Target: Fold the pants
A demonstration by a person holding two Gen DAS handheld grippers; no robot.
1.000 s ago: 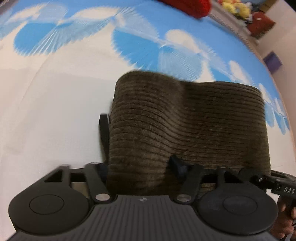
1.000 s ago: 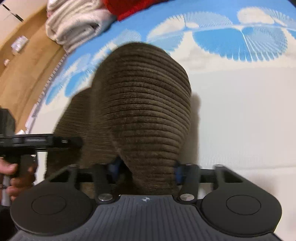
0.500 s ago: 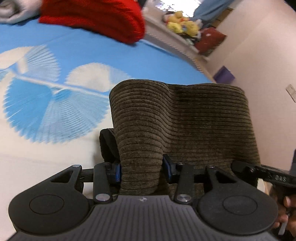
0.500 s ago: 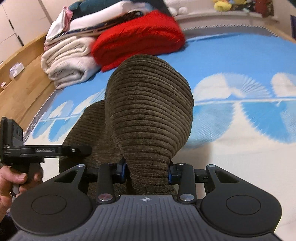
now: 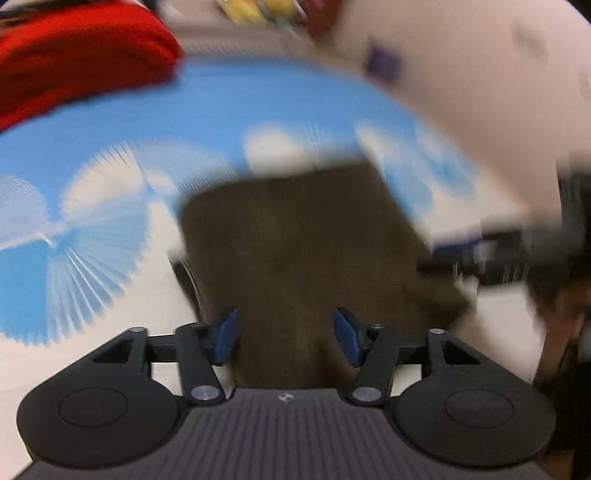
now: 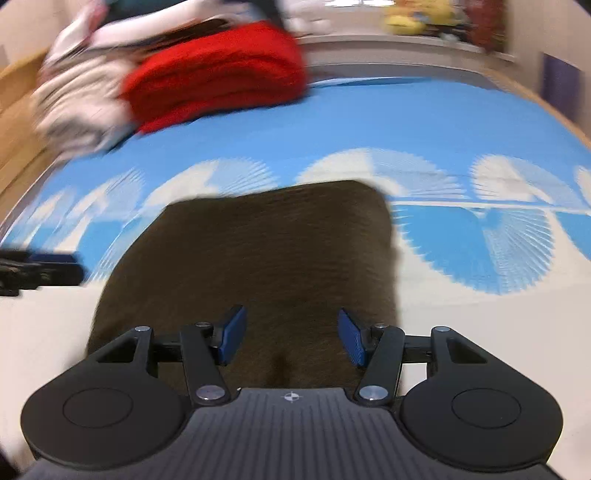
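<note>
The brown corduroy pants lie as a folded rectangle on the blue and white bed cover, blurred by motion. My left gripper hangs over their near edge. Its jaws are opening and the blue pads stand clear of the cloth on both sides. My right gripper is over the near edge of the pants too. Its jaws are also opening and its pads press on nothing. The right gripper shows as a dark blur at the right in the left wrist view. The left gripper shows at the left edge in the right wrist view.
A folded red blanket lies at the far end of the bed beside a stack of pale folded laundry. Plush toys sit on a ledge behind. A wooden edge runs along the left side.
Both grippers held the pants bunched up off the bed. Their jaws have since opened, and the pants now lie flat and folded on the cover.
</note>
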